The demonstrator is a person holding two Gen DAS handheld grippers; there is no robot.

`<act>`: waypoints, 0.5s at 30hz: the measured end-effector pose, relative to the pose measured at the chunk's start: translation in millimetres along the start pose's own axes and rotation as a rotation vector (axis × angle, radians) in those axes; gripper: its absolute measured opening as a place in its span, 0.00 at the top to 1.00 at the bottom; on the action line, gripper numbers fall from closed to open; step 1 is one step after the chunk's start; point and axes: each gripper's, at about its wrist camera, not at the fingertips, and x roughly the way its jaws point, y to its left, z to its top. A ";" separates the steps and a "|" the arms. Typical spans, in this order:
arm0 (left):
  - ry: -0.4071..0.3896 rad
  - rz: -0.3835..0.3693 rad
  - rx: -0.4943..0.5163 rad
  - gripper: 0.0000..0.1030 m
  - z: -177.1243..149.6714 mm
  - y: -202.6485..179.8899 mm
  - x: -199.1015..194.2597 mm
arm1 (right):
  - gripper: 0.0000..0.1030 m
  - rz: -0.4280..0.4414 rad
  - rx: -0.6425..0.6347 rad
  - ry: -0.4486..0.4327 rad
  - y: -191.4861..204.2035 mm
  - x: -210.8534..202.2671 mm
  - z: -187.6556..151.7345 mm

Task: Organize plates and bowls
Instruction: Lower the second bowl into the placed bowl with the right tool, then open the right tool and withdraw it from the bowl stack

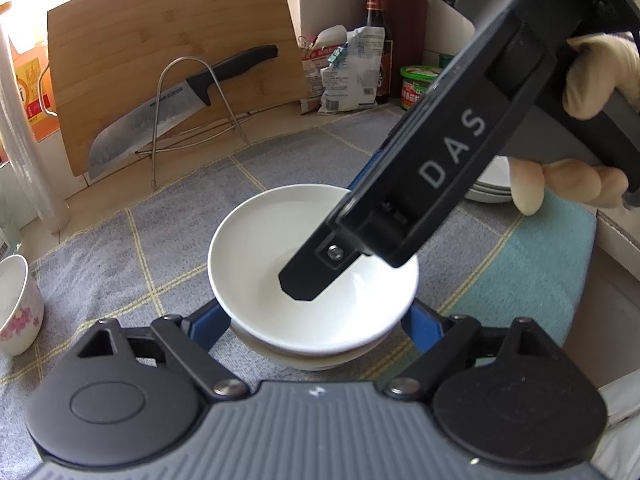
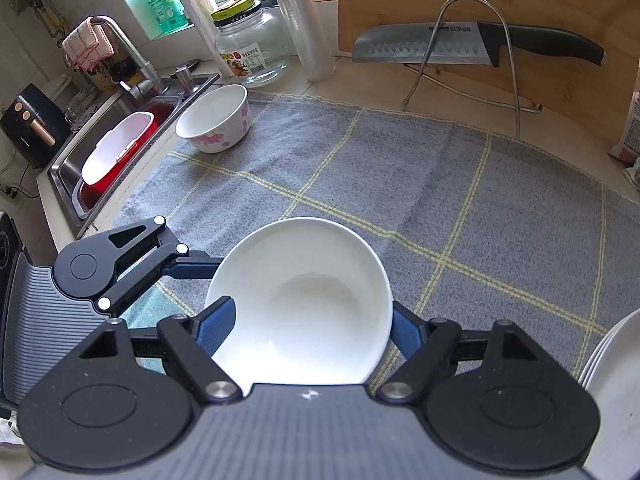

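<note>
A stack of white bowls (image 1: 280, 264) sits on the grey checked mat (image 1: 168, 240). My left gripper (image 1: 316, 328) is open with its blue pads either side of the stack's lower bowls. My right gripper (image 2: 308, 328) reaches over the top bowl (image 2: 304, 300); one finger (image 1: 316, 272) lies inside it and the other is outside the rim, so it looks shut on the rim. A floral bowl (image 2: 216, 120) stands at the mat's far left corner and shows at the left edge of the left wrist view (image 1: 18, 304). White plates (image 2: 616, 392) are stacked at the right.
A bamboo cutting board (image 2: 500, 12) leans at the back with a knife (image 2: 460, 46) on a wire rack (image 2: 472, 52). A sink (image 2: 112, 152) with a red tub lies left. A glass jar (image 2: 252, 40), a soy sauce bottle (image 1: 378, 40) and bags (image 1: 348, 68) stand along the wall.
</note>
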 end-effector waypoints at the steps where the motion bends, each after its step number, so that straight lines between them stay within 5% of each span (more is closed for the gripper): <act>1: 0.000 0.000 0.001 0.11 -0.1 -0.2 0.2 | 0.17 0.000 0.000 0.000 -0.2 0.0 -0.1; 10: 0.000 0.001 0.002 0.08 0.3 -0.5 0.8 | 0.16 -0.005 0.007 -0.002 -3.0 -0.3 -0.6; 15: -0.017 0.005 0.019 0.04 -0.2 1.1 -6.6 | 0.05 -0.006 -0.002 -0.023 -2.5 -5.4 0.8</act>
